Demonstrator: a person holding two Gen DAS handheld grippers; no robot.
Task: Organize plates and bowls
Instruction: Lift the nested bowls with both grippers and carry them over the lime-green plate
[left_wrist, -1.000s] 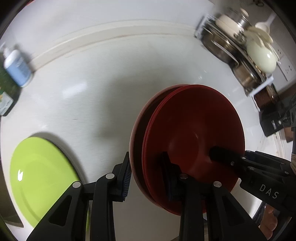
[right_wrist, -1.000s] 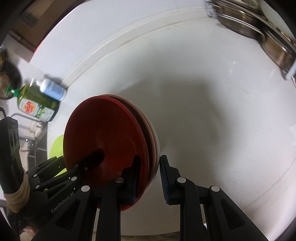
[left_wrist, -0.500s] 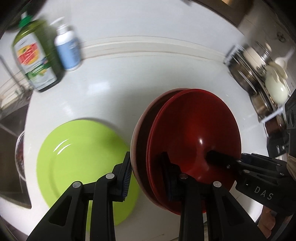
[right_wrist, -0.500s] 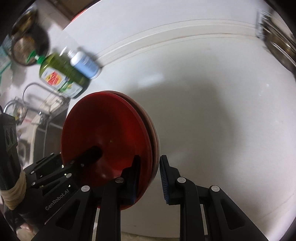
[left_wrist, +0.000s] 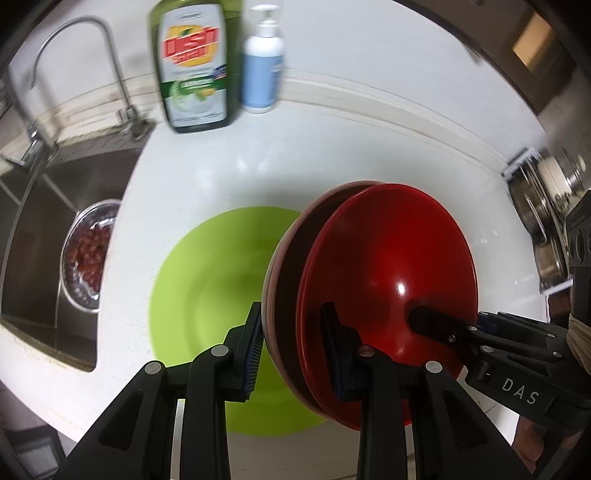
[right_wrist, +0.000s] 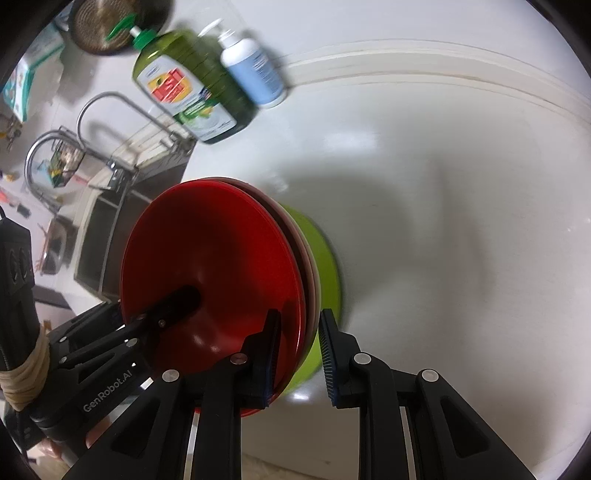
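Basically, stack of glossy red round plates (left_wrist: 391, 280), pinkish one at the back, is held on edge in the air over a flat lime-green round plate (left_wrist: 207, 280) lying on the white countertop (left_wrist: 369, 147). Left gripper (left_wrist: 295, 343) clamps the stack rim, one finger each side. Right gripper (right_wrist: 299, 350) straddles the opposite rim, fairly narrow gap, firm contact unclear. Green dish-soap bottle (left_wrist: 194, 62) and white-blue pump bottle (left_wrist: 263, 62) stand by the back edge; steel sink (left_wrist: 48, 221) with faucet (left_wrist: 74, 62) further left.
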